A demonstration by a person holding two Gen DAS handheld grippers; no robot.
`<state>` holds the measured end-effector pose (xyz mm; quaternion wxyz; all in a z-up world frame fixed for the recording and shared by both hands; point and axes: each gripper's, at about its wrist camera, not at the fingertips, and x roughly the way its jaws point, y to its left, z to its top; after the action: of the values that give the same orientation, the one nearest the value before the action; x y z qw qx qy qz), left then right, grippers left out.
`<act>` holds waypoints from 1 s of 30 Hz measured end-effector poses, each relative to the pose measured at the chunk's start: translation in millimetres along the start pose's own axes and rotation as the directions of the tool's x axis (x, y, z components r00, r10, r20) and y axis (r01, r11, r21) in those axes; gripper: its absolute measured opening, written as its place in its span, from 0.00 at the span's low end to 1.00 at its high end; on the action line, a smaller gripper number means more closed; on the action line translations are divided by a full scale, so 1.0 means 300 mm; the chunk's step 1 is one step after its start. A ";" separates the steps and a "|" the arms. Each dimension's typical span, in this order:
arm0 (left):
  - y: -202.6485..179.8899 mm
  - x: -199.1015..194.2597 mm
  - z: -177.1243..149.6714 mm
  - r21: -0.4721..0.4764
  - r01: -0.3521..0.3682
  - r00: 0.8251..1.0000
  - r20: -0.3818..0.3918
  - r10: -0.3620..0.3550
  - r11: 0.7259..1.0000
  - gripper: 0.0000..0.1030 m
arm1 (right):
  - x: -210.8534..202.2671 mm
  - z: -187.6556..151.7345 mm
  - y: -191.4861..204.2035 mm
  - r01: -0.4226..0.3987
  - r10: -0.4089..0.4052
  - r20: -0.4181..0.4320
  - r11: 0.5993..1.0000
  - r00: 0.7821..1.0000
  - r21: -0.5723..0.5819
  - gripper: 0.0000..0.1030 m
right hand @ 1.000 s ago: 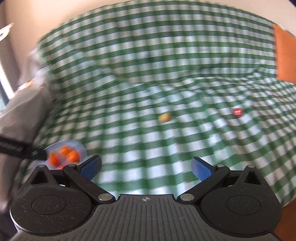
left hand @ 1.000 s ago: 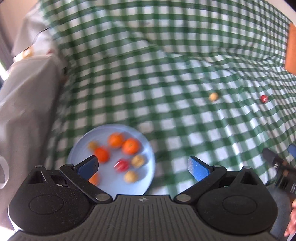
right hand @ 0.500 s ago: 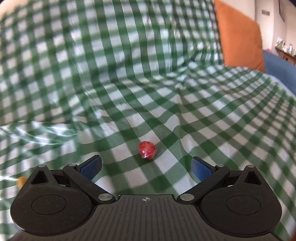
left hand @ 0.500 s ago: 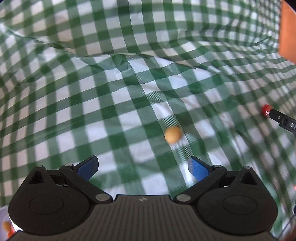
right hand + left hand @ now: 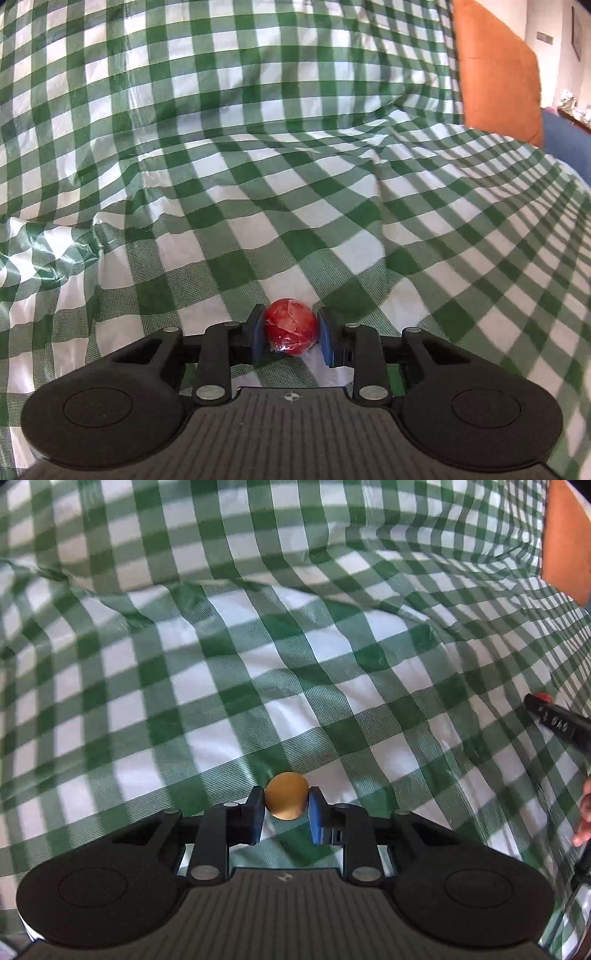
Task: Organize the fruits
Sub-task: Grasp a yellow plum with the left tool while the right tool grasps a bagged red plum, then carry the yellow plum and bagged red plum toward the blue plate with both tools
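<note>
A small round yellow-brown fruit (image 5: 286, 795) sits between the blue pads of my left gripper (image 5: 286, 805), which is shut on it, just above the green checked cloth (image 5: 258, 657). In the right wrist view a small red fruit (image 5: 291, 326) wrapped in clear film is pinched between the pads of my right gripper (image 5: 291, 332), low over the cloth (image 5: 258, 184). The left wrist view also catches the other gripper's black finger (image 5: 557, 722) at the right edge, with a sliver of red at its tip. The plate of fruit is out of sight.
The cloth is rumpled, with folds rising behind both fruits. An orange cushion (image 5: 498, 70) leans at the back right, with a blue surface (image 5: 569, 140) beside it. A person's fingertips (image 5: 583, 819) show at the right edge of the left wrist view.
Both grippers swept right from the blue plate and dropped low to the cloth. Each stood wide open half a second ago and has now clamped on its fruit.
</note>
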<state>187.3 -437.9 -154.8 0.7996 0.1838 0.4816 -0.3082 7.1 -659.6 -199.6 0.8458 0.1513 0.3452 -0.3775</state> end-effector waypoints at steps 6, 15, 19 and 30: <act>0.046 -0.293 -0.110 -0.006 -0.025 0.999 0.046 0.025 1.000 0.27 | -0.267 0.043 -0.011 -0.028 0.026 0.112 0.999 0.993 0.021 0.30; 0.265 -0.778 -0.512 -0.063 -0.105 0.993 0.045 0.107 0.993 0.27 | -0.898 -0.109 0.169 -0.317 0.328 0.154 0.944 0.932 -0.095 0.30; 0.376 -0.933 -0.696 -0.116 -0.147 0.988 0.039 0.152 0.982 0.27 | -1.127 -0.235 0.329 -0.445 0.460 0.079 0.882 0.884 -0.155 0.30; 0.598 -1.160 -1.027 -0.278 -0.188 0.978 0.039 0.207 0.942 0.27 | -1.498 -0.492 0.692 -0.651 0.653 -0.108 0.698 0.750 -0.297 0.30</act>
<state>-15.5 -12.9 7.8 0.8600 0.1087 0.4710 -0.1632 -122.2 -204.4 7.7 0.9383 0.1249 0.3225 0.0063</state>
